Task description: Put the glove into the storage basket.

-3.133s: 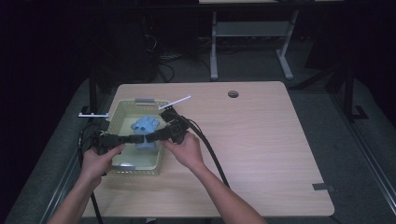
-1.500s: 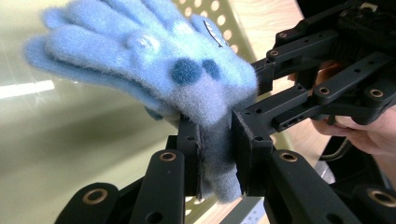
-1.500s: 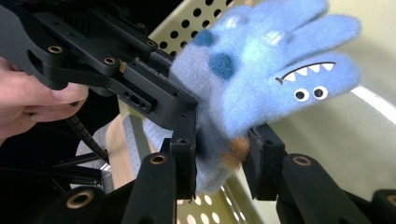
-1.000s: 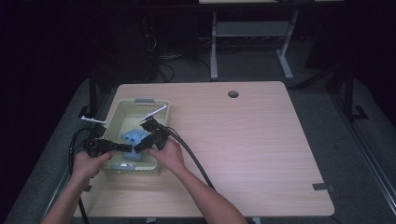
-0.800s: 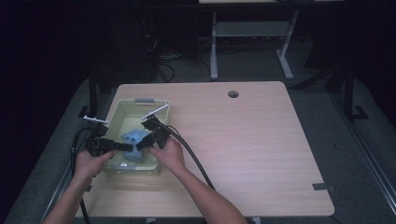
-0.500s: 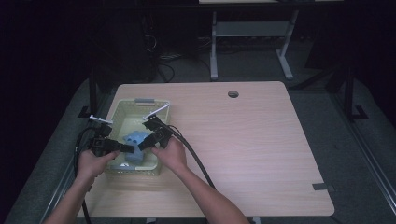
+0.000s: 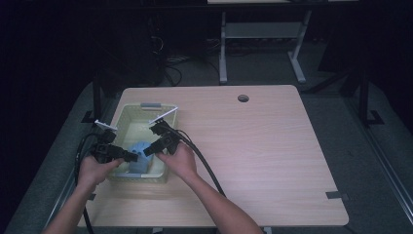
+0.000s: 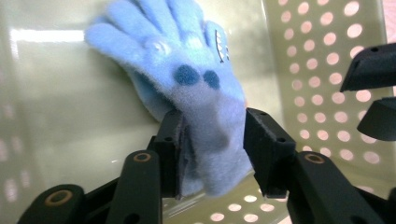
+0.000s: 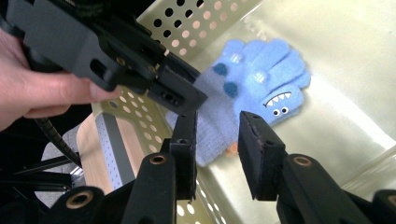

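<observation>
High view: both hands reach into a pale green perforated basket [image 7: 122, 119] at the near-left of the wooden surface [image 7: 253, 146], the left tongs [image 7: 127, 156] and right tongs [image 7: 147, 151] meeting tip to tip over a blue glove [image 7: 140, 151]. Left gripper view has the glove's cuff [image 8: 212, 144] between the left tongs, whose jaws have just been opening, one pad against the cuff and the other barely clear, so released. Right tongs [image 9: 215, 144] stand parted just short of the cuff, gripping nothing, with the fingers [image 9: 261, 60] lying beyond on the basket floor.
</observation>
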Available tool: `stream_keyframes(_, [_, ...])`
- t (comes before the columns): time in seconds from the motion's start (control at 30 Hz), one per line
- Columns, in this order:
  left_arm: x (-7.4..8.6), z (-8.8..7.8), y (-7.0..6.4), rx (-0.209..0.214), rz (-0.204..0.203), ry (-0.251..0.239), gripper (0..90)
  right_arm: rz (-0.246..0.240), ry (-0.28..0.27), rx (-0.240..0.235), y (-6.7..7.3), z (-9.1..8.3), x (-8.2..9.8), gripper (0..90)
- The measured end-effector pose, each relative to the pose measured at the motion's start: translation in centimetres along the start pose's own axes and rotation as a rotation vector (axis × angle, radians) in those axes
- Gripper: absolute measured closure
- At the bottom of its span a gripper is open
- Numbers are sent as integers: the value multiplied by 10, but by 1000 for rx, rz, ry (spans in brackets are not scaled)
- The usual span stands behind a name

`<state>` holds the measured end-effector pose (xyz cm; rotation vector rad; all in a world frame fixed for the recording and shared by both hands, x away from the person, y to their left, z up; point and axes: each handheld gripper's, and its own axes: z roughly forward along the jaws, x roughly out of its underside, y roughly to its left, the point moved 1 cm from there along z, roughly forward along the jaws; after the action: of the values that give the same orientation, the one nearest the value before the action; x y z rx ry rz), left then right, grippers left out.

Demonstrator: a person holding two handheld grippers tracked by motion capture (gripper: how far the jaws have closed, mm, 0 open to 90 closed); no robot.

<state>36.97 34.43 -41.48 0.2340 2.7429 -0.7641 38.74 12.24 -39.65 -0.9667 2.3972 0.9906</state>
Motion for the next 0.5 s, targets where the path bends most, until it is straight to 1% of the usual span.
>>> stream_keyframes(0.07, [-1, -5, 1, 0, -2, -17, 585, -1, -3, 1, 1, -2, 0, 674])
stream_keyframes(0.1, [-1, -5, 1, 0, -2, -17, 598, -1, -3, 1, 1, -2, 0, 674])
stream_keyframes(0.17, [-3, -9, -1, 1, 30, -53, 619, -2, -7, -1, 0, -4, 0, 673])
stream_keyframes(0.2, [-3, -10, -2, 1, 37, -59, 645, -3, -10, 0, 1, -5, 0, 670])
stream_keyframes(0.27, [-3, -8, -3, -7, 50, -52, 681, -7, -14, -2, 1, -7, 0, 668])
stream_keyframes(0.33, [-4, -3, -5, -13, 63, -29, 706, -12, -15, 0, 1, -9, 0, 667])
stream_keyframes(0.37, [-4, -3, -5, -13, 63, -29, 723, -12, -15, 0, 1, -9, 0, 667])
stream_keyframes(0.4, [-5, 2, -8, -31, 72, -11, 734, -20, -19, -1, 2, -10, 0, 668])
stream_keyframes(0.43, [-6, 6, -9, -40, 62, -5, 737, -21, -22, 1, 2, -11, 0, 669])
stream_keyframes(0.5, [-9, 10, -9, -59, 69, 31, 737, -17, -25, -2, 2, -12, 0, 669])
